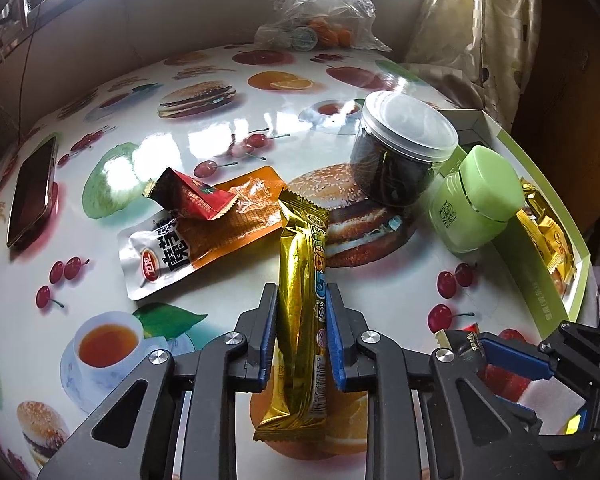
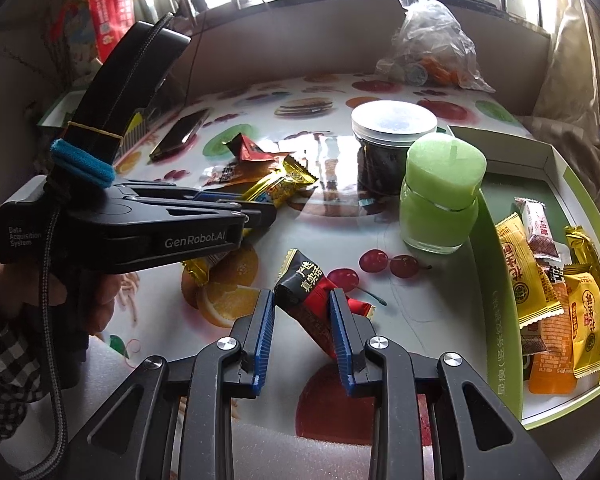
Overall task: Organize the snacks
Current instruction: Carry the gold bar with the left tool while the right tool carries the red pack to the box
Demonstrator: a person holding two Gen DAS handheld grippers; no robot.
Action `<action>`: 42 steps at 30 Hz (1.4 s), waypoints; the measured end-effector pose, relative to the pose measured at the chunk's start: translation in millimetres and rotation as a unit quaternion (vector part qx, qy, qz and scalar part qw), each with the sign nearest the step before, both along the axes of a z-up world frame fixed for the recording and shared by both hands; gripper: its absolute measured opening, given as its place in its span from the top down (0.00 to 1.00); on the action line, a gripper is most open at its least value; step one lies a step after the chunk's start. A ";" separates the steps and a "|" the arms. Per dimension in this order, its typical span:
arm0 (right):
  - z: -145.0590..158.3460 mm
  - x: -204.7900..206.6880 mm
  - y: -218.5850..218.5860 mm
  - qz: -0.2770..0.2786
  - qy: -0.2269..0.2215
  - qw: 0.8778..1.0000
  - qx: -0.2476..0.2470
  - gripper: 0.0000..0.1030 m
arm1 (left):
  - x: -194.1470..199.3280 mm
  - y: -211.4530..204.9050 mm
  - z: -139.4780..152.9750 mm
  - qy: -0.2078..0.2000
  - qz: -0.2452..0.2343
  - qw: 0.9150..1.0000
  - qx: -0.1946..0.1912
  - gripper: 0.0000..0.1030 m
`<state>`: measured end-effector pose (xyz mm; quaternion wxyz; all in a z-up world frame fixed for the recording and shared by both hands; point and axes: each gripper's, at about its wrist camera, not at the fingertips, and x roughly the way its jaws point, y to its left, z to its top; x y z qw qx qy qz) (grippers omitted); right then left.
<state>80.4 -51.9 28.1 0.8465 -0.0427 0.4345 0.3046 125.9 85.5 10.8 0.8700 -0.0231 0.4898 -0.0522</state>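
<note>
The left gripper (image 1: pixel 301 332) is pinching the gold bar (image 1: pixel 300 300) while the right gripper (image 2: pixel 302 332) is clamping a red-black candy (image 2: pixel 314 312) at lower centre, both seemingly bound for the green tray (image 2: pixel 496 280) at right, already collecting snacks.

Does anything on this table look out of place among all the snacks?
Yes: a phone lies at the table's far left edge, and a green-lidded jar stands beside the snack box. Neither looks like a snack.
</note>
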 end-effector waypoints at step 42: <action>65.9 -19.8 -51.8 -0.050 -0.087 0.994 0.034 0.74 | -42.8 -31.6 95.9 -0.112 -0.010 0.994 -0.009 0.77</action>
